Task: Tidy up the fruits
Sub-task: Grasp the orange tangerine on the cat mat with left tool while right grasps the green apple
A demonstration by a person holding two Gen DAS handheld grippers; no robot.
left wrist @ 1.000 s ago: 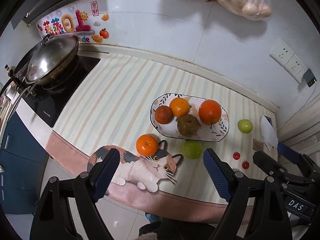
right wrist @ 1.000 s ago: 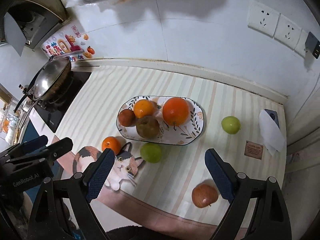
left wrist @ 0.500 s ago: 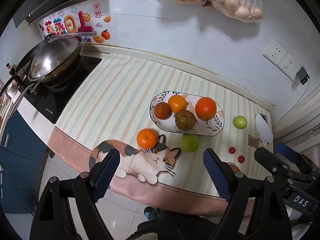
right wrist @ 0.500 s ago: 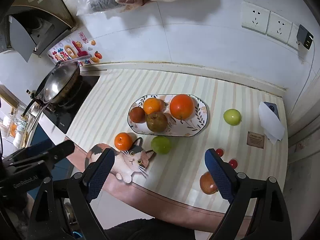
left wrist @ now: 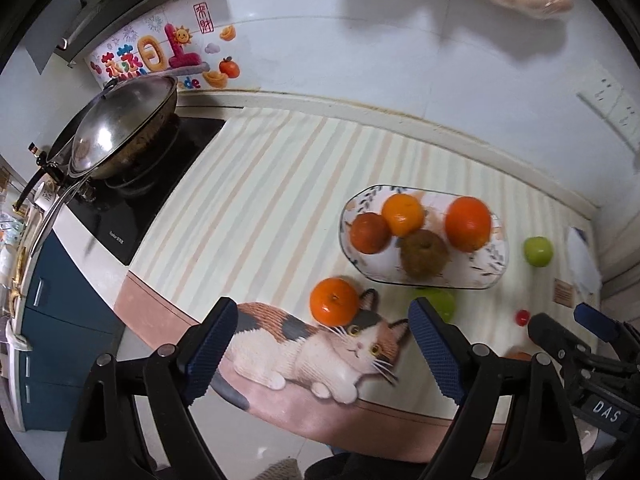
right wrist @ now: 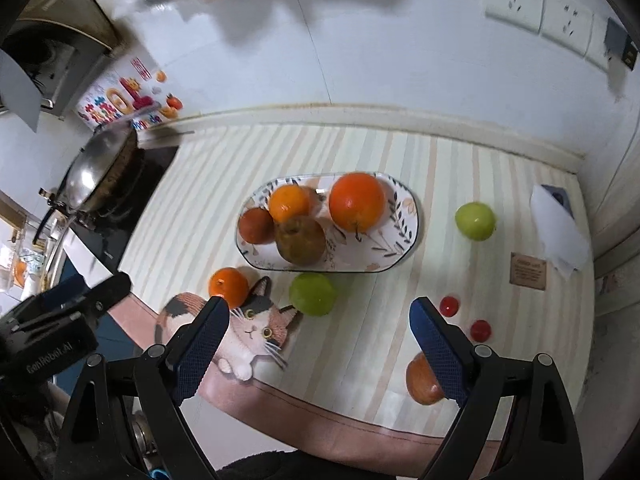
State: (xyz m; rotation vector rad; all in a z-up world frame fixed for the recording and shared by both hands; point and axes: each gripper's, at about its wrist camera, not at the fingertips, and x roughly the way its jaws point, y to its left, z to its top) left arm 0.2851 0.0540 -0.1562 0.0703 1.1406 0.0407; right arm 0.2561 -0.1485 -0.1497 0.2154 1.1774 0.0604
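Hovering over the desk's front edge, left gripper point(left wrist: 316, 344) and right gripper point(right wrist: 320, 342) both have jaws wide apart, nothing held; plate point(right wrist: 404, 240) holds four fruits mid-desk, others loose around it.

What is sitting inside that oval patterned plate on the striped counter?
The oval leaf-patterned plate holds four fruits: a large orange, a smaller orange, a dark reddish round fruit and a brownish apple-like fruit. The plate surface beneath them is hidden.

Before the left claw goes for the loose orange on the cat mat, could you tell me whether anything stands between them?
Nothing visible does: the left claw hangs open above the mat, and the orange lies just ahead between its fingers, unobstructed.
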